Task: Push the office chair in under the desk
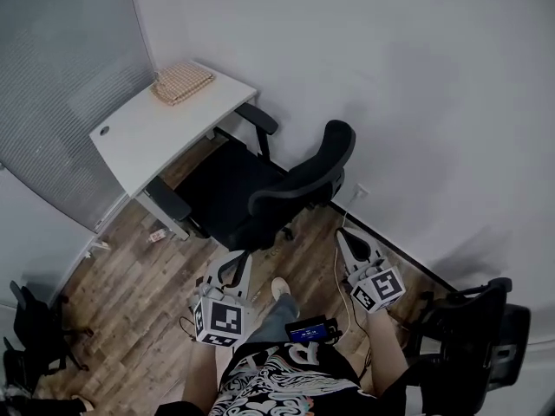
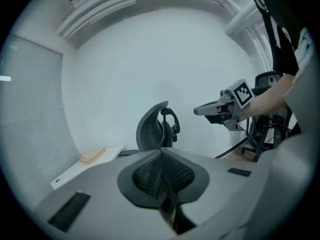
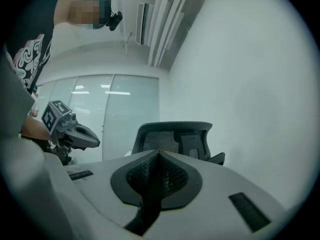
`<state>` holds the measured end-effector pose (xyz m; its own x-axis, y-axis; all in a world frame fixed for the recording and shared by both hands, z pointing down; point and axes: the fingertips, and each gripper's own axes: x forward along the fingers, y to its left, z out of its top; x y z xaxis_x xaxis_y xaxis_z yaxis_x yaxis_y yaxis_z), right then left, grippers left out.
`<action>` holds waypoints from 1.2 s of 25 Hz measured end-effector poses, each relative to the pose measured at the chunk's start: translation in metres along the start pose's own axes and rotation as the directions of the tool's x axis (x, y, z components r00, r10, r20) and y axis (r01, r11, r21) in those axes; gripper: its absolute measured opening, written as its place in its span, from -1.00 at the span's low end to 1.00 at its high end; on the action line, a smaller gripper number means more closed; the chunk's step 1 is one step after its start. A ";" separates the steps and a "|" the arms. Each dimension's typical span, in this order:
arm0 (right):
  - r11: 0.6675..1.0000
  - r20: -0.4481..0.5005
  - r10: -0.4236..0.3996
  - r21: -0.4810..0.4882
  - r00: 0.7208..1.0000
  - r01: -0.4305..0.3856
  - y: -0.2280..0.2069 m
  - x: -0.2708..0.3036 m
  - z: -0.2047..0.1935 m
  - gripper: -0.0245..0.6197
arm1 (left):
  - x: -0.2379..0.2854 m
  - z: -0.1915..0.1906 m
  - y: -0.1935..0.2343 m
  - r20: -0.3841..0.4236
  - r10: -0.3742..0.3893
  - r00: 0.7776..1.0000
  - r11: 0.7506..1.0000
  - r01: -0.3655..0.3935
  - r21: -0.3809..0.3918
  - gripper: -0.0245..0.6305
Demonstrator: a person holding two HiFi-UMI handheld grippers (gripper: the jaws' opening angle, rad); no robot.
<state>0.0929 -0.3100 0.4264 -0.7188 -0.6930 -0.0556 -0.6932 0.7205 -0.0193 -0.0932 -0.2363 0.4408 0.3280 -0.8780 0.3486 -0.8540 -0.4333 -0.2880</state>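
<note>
In the head view, the office chair (image 1: 260,189) stood at the white desk (image 1: 165,124), its seat drawn up to the desk's near edge and its backrest toward the person. A woven mat (image 1: 182,82) lay on the desk's far corner. The left gripper (image 1: 236,263) and right gripper (image 1: 344,241) pointed at the chair from just behind it, neither touching it.

In the left gripper view, the left gripper (image 2: 161,159) had its jaws pressed together on nothing (pad against pad). The chair's backrest (image 2: 152,129) rose beyond them, with the right gripper (image 2: 200,110) alongside.

In the right gripper view, the right gripper (image 3: 159,159) was likewise closed and empty, with the backrest (image 3: 172,139) ahead and the left gripper (image 3: 95,141) to one side.
</note>
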 end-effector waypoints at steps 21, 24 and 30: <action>0.989 0.053 0.129 0.063 0.990 -0.133 0.157 -0.033 0.034 -0.81 | -0.151 0.000 0.028 0.212 0.198 0.957 0.933 -0.117 -0.341 -0.84; 0.991 0.036 0.130 0.033 0.991 -0.132 0.177 -0.033 0.034 -0.81 | -0.160 0.000 0.042 0.256 0.230 0.939 0.908 -0.111 -0.405 -0.84; 0.997 0.022 0.080 0.005 0.997 -0.080 0.206 -0.039 0.041 -0.81 | -0.174 -0.013 0.047 0.230 0.248 0.941 0.913 -0.147 -0.380 -0.84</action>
<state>-0.0191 -0.1334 0.3834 -0.7706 -0.6325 -0.0786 -0.6331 0.7738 -0.0201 -0.1957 -0.1017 0.3784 0.1903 -0.9804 0.0513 -0.9816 -0.1893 0.0241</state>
